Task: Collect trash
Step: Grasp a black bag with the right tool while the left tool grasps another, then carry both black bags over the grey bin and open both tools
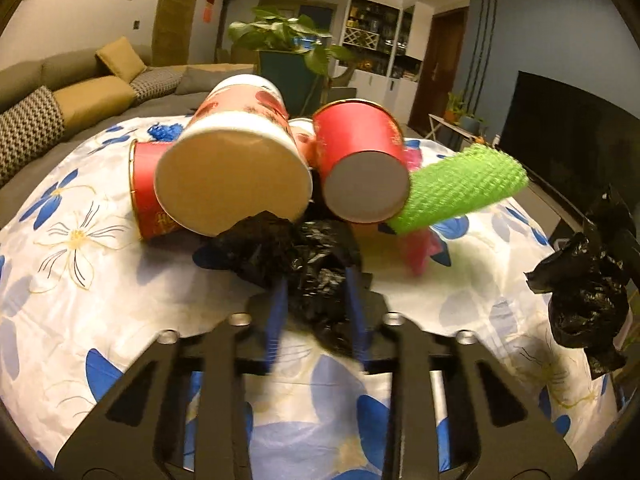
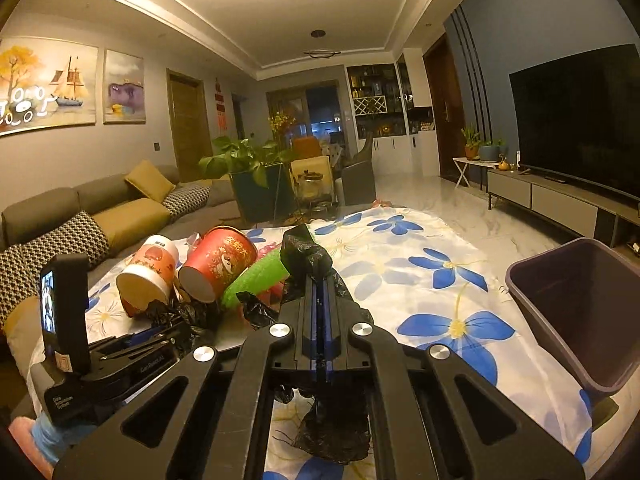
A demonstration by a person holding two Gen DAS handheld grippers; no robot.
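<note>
Both grippers have hold of a black plastic bag. The left gripper (image 1: 316, 292) has its blue fingers (image 1: 276, 320) pinched on a crumpled wad of it at the near edge of a pile of rubbish on the flowered tablecloth (image 1: 80, 300). The right gripper (image 2: 320, 280) is clamped tight on another bunch, with film (image 2: 304, 252) sticking out past the tips and more hanging below.

The bag looks thin, limp and nearly weightless, and slick enough that a pinch on a gathered fold should hold better than one on a single layer. It would probably tear if snagged.

On it, or just behind it, lie tipped paper cups: a white-rimmed one (image 1: 232, 168), a red one (image 1: 360, 164) and another red one (image 1: 148, 188) at the left. They are light and easily crushed. A green mesh sleeve (image 1: 460, 188) leans at the right and looks soft and springy. A dark bin (image 2: 580, 312) stands at the far right of the table.

I cannot tell whether the two bunches belong to one bag, where its mouth is, or whether the cups sit inside it. Something pink (image 1: 420, 248) under the mesh is blurred.
</note>
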